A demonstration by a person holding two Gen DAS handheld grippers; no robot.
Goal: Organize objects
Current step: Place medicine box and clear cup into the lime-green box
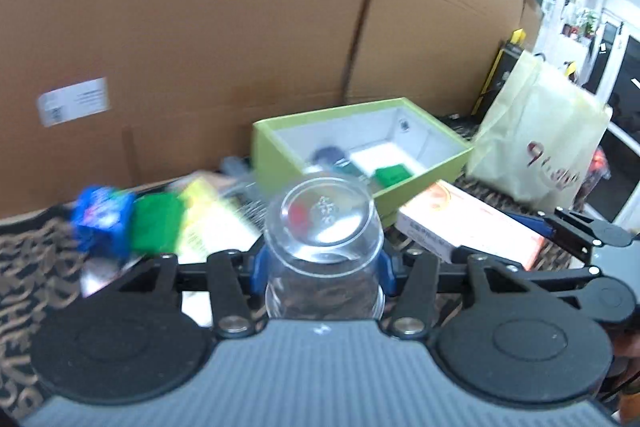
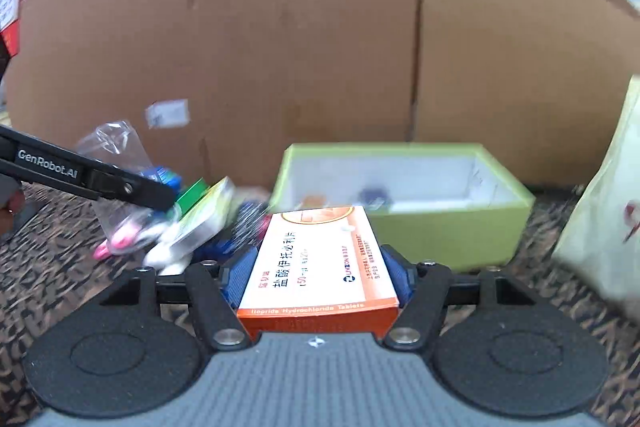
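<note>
My left gripper (image 1: 322,273) is shut on a clear plastic cup (image 1: 322,227), its bottom pointing forward, held above the patterned tabletop in front of the green box (image 1: 280,151). In the right wrist view the cup (image 2: 114,147) and the left gripper's arm (image 2: 88,175) show at the left. My right gripper (image 2: 318,277) is shut on an orange and white medicine box (image 2: 320,259), held just before the green box (image 2: 448,227). The medicine box also shows in the left wrist view (image 1: 468,227). The green box holds a few small items.
A big cardboard box (image 1: 240,27) walls off the back. A pile of small items, green and blue blocks (image 1: 132,223) and a yellow packet (image 1: 208,219), lies at the left. A pale shopping bag (image 1: 540,139) stands right of the green box. The tablecloth (image 2: 60,267) is dark and patterned.
</note>
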